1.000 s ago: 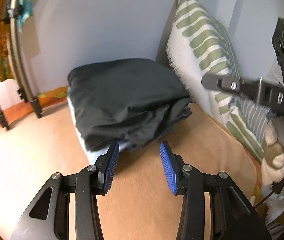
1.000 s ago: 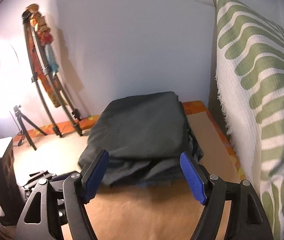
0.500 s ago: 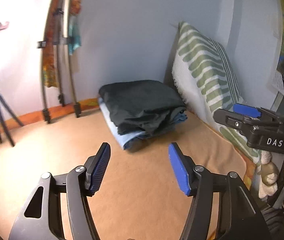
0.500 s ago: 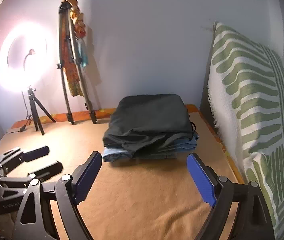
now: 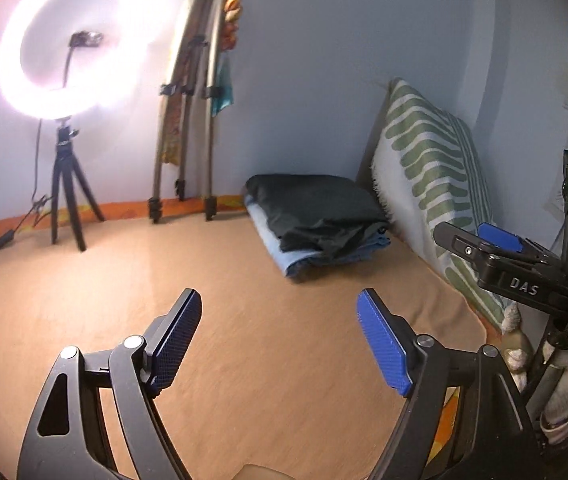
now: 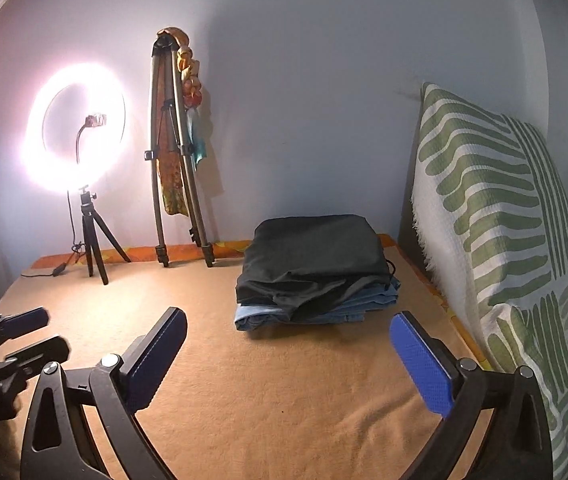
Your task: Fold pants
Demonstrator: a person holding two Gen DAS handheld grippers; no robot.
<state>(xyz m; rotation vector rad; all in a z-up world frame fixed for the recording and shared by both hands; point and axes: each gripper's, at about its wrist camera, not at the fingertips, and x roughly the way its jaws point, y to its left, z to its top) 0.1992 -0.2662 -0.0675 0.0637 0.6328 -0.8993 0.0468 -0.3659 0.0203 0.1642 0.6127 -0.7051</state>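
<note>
Near the bed's far left edge stands a lit ring light (image 6: 76, 136) beside a tripod (image 6: 176, 152). Both the left gripper (image 5: 278, 336) and right gripper (image 6: 288, 356) hover with jaws wide, holding nothing. The folded black pants (image 6: 316, 256) top a blue garment (image 6: 368, 304) by the far right corner, beside a striped pillow (image 6: 496, 208).

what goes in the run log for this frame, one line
left tool: open, empty | right tool: open, empty | black pants: folded, on jeans | stack beside cushion
</note>
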